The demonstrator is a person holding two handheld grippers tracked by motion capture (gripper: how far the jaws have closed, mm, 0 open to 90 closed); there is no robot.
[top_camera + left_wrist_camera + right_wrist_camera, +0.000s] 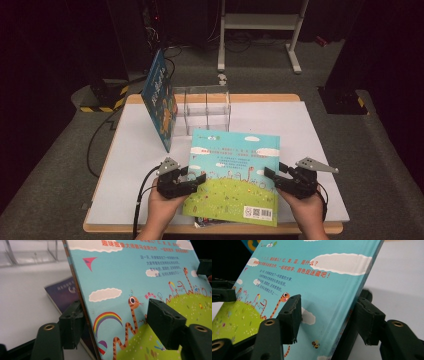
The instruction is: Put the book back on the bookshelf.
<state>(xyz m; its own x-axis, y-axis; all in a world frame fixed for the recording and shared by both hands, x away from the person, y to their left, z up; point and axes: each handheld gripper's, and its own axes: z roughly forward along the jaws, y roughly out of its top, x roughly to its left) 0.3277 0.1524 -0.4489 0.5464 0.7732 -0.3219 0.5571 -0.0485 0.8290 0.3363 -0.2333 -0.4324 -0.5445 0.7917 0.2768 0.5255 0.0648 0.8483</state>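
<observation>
At the far left of the high view the room is dark, with grey carpet (60, 165) around the table and a black base marked with yellow-and-black hazard tape (102, 95) on the floor. The table (130, 165) has a white top with a wooden edge. Near its back left a blue picture book (159, 97) stands upright on edge, leaning against a clear acrylic book rack (207, 107) just to its right.

Toward the front, the left gripper (192, 182) is clamped on the left edge of the picture book with the sky-and-meadow back cover (235, 172); in the left gripper view one jaw sits under the cover and the other on top, near the striped snake drawing (130, 322). This book is lifted off the table at a tilt, between the two hands at the near middle. A dark purple book (63, 293) lies on the table beneath it.

The right gripper (274, 176) grips the book's right edge, its jaws closed on either side of the cover in the right gripper view. Behind the table stands a white metal frame (260, 25) on the carpet.
</observation>
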